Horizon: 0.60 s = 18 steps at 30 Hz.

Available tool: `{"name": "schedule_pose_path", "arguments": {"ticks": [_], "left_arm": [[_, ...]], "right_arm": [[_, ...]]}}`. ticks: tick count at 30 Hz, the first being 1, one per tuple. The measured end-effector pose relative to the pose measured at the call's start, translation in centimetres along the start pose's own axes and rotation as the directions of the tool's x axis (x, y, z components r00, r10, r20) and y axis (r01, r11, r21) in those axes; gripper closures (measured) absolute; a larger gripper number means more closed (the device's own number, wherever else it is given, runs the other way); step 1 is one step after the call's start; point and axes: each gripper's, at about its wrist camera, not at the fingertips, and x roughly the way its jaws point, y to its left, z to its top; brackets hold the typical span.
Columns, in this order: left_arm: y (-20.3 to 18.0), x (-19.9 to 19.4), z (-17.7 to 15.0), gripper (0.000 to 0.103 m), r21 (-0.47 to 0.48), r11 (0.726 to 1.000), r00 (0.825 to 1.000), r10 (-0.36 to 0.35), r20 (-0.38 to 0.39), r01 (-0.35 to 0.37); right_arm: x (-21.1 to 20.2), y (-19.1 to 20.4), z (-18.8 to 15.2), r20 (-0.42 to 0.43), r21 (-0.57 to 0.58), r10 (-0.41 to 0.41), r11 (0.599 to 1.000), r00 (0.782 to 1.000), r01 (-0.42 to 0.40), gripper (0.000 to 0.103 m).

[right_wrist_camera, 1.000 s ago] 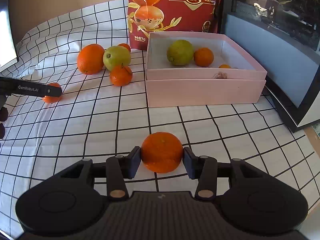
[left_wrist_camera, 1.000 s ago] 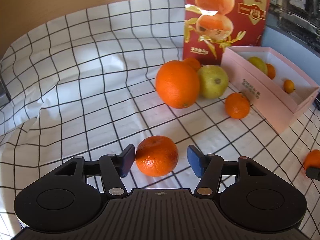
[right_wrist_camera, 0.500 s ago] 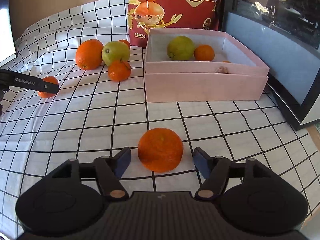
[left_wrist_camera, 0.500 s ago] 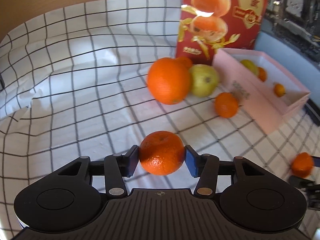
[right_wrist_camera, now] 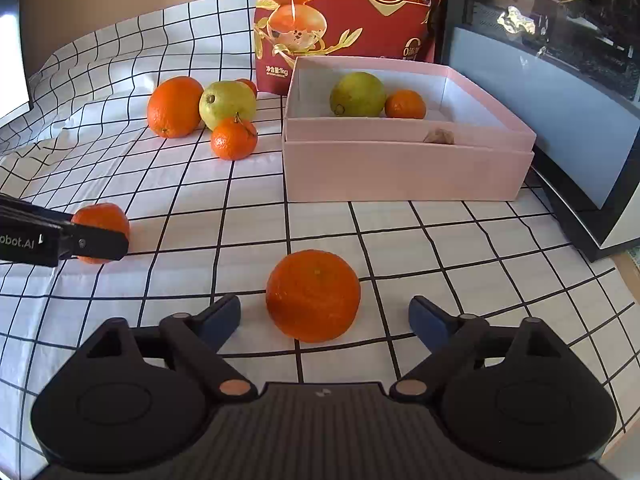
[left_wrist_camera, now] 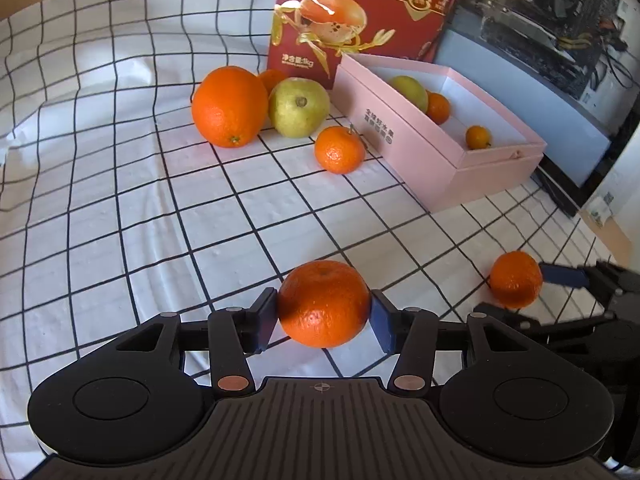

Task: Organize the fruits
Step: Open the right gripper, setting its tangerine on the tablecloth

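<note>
My left gripper point(left_wrist_camera: 324, 318) is shut on a mandarin point(left_wrist_camera: 323, 304), held above the checked cloth. My right gripper point(right_wrist_camera: 324, 320) is open, its blue pads on either side of another mandarin point(right_wrist_camera: 313, 295) that lies on the cloth, not touching it. The pink box point(right_wrist_camera: 404, 168) stands at the back right and holds a green fruit point(right_wrist_camera: 357, 94), a small orange point(right_wrist_camera: 405, 104) and a tiny orange point(left_wrist_camera: 477, 137). The left gripper with its mandarin point(right_wrist_camera: 100, 228) shows at the left of the right wrist view.
A big orange point(left_wrist_camera: 229, 106), a green pear point(left_wrist_camera: 298, 107) and a small mandarin point(left_wrist_camera: 339, 149) lie left of the box. A red snack bag point(right_wrist_camera: 348, 12) stands behind. A dark monitor point(right_wrist_camera: 560, 80) borders the right side. The cloth is wrinkled at the left.
My left gripper closed on its mandarin, lifted it and swung right. My right gripper let go of its mandarin, opened wide and pulled back a little.
</note>
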Motion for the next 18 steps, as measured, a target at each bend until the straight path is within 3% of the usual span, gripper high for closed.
{"name": "schedule_pose_path", "arguments": {"ticks": [7, 10, 14, 18], "left_arm": [[0.5, 0.8, 0.2, 0.048, -0.057, 0.998, 1.000, -0.018, -0.012, 0.017], [0.2, 0.9, 0.3, 0.048, -0.037, 0.999, 1.000, -0.026, -0.006, 0.026], [-1.1, 1.1, 0.3, 0.047, 0.026, 0.999, 1.000, 0.025, -0.015, -0.025], [-1.3, 0.7, 0.1, 0.048, 0.012, 0.999, 0.999, 0.031, -0.035, -0.031]], "right_arm": [[-0.1, -0.1, -0.4, 0.004, 0.000, 0.000, 1.000, 1.000, 0.000, 0.003], [-0.3, 0.0, -0.7, 0.002, 0.011, -0.009, 1.000, 1.000, 0.009, 0.000], [-0.3, -0.1, -0.6, -0.013, 0.014, -0.012, 1.000, 1.000, 0.012, 0.000], [0.0, -0.3, 0.1, -0.055, -0.016, 0.015, 1.000, 0.998, -0.015, 0.000]]}}
